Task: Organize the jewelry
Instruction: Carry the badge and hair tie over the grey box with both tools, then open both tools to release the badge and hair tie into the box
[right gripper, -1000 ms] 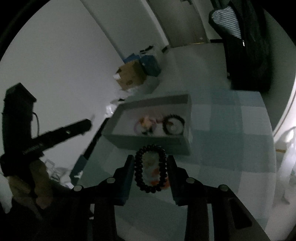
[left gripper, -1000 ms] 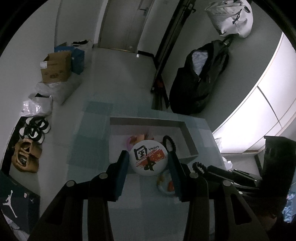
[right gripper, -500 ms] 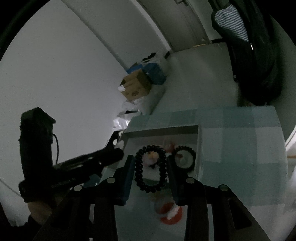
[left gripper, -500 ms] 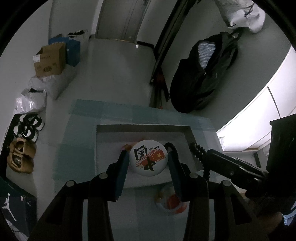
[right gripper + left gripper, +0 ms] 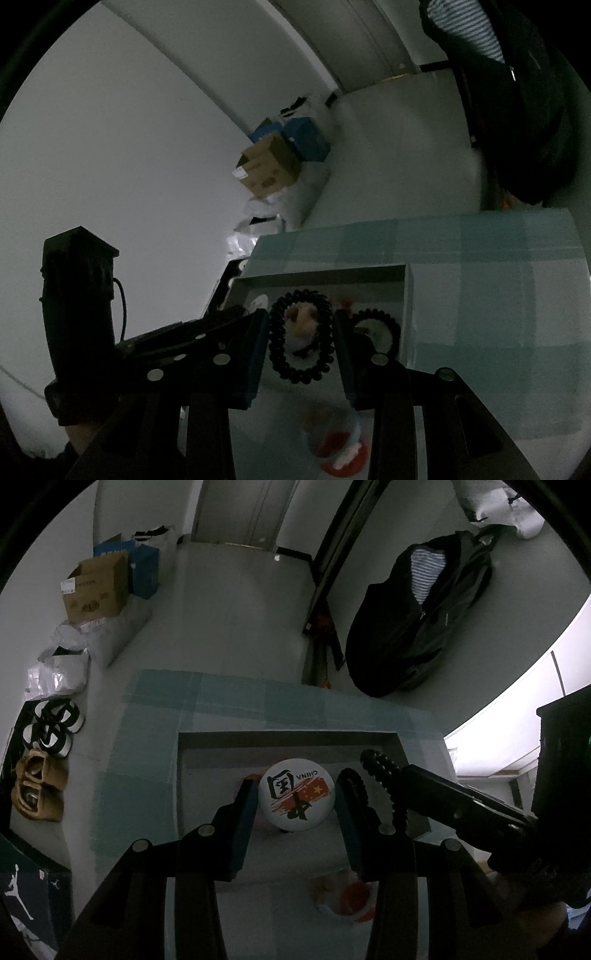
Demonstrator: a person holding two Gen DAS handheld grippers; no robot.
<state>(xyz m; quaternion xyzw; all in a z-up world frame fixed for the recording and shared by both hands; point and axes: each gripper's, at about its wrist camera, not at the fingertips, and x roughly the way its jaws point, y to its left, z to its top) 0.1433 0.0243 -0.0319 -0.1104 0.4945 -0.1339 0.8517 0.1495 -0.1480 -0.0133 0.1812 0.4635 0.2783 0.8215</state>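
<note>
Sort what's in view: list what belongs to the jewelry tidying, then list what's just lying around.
Part of the job:
- round badge in the left claw
- black coil bracelet in the right claw
- open grey box
- second coil bracelet inside it

Lying about:
- cardboard carton
- black backpack
- shoes

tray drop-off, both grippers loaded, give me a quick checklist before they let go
1. Left gripper pinching the round badge: ok.
2. Right gripper pinching the black coil hair tie: ok.
3. Both items over the tray: ok.
4. Landing spots free: not ok, another hair tie and a pink item already lie there.
5. Height above tray floor: cannot tell.
6. Grippers apart: cannot tell, they look close.
</note>
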